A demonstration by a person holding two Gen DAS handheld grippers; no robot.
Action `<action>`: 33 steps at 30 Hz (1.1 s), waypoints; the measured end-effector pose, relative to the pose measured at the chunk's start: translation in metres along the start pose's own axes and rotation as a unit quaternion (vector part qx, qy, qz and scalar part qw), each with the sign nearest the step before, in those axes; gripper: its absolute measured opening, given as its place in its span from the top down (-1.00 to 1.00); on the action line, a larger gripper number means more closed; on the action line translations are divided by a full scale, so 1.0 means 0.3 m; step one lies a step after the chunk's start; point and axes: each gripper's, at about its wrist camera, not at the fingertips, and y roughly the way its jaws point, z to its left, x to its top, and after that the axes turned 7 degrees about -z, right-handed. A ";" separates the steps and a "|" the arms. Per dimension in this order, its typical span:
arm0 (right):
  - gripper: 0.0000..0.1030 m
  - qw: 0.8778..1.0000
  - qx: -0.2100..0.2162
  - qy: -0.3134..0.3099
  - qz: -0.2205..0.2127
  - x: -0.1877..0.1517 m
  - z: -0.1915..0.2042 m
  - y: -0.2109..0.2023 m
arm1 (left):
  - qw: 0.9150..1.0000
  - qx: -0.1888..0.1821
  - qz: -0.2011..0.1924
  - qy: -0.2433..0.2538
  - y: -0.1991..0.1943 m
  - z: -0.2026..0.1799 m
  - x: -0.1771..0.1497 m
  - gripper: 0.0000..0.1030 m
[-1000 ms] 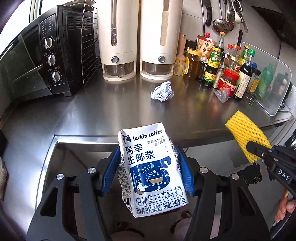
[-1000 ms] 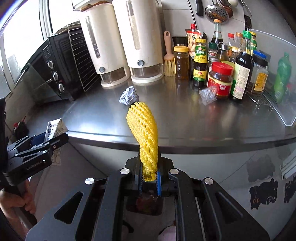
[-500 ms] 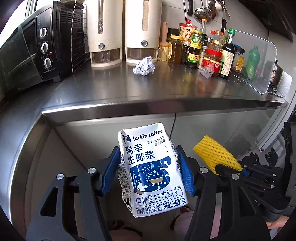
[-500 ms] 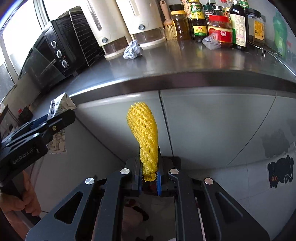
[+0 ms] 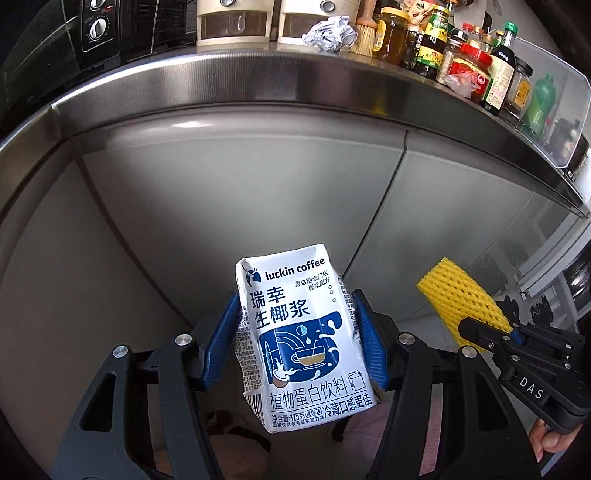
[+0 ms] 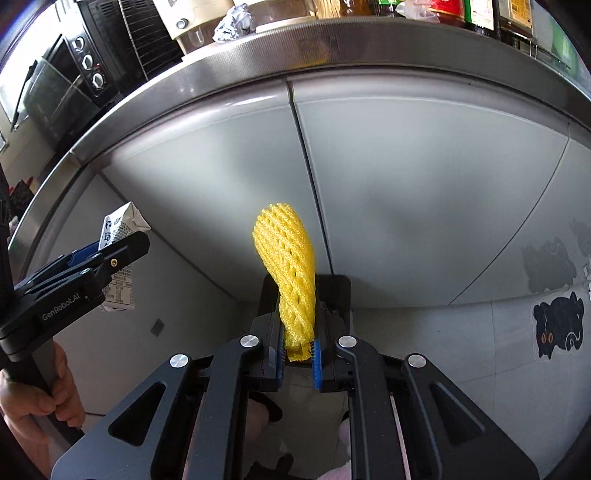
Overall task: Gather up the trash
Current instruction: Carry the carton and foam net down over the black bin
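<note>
Upright between the blue pads of the left gripper point(image 5: 295, 341), a white and blue luckin coffee carton point(image 5: 301, 334) is clamped on both sides, held in front of the grey cabinet doors point(image 5: 229, 192) below the steel counter edge point(image 5: 258, 70). Just beside it, the right gripper point(image 6: 298, 356) pinches the lower end of a yellow foam fruit net point(image 6: 286, 258), which stands up out of its nearly closed jaws. Up on the counter a crumpled paper ball point(image 5: 330, 32) lies near a row of sauce bottles point(image 5: 476, 70).

Carton point(image 5: 303, 332): we read "luckin coffee", "瑞幸生椰浆", "植物蛋白饮料", "125克".
Right gripper point(image 5: 480, 334) body: we read "DAS".
Left gripper point(image 6: 127, 245) body: we read "GenRobot.AI".
</note>
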 end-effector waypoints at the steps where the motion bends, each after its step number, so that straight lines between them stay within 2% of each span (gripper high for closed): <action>1: 0.76 1.000 -0.001 -0.001 0.003 -0.005 -0.003 0.021 | 1.000 0.003 0.001 0.001 0.014 0.002 -0.006 -0.12; 7: 0.76 1.000 0.000 -0.003 0.026 -0.045 -0.017 0.142 | 1.000 0.010 0.021 -0.004 0.112 0.020 -0.042 -0.12; 17: 0.76 0.997 0.000 -0.007 0.079 -0.102 -0.041 0.374 | 0.997 0.012 0.080 -0.004 0.330 0.031 -0.123 -0.12; 25: 0.76 0.993 -0.004 0.002 0.116 -0.146 -0.068 0.538 | 0.990 -0.009 0.139 -0.005 0.527 0.032 -0.189 -0.12; 33: 0.76 0.987 -0.008 0.014 0.157 -0.188 -0.062 0.689 | 0.980 -0.027 0.198 0.006 0.694 0.022 -0.225 -0.12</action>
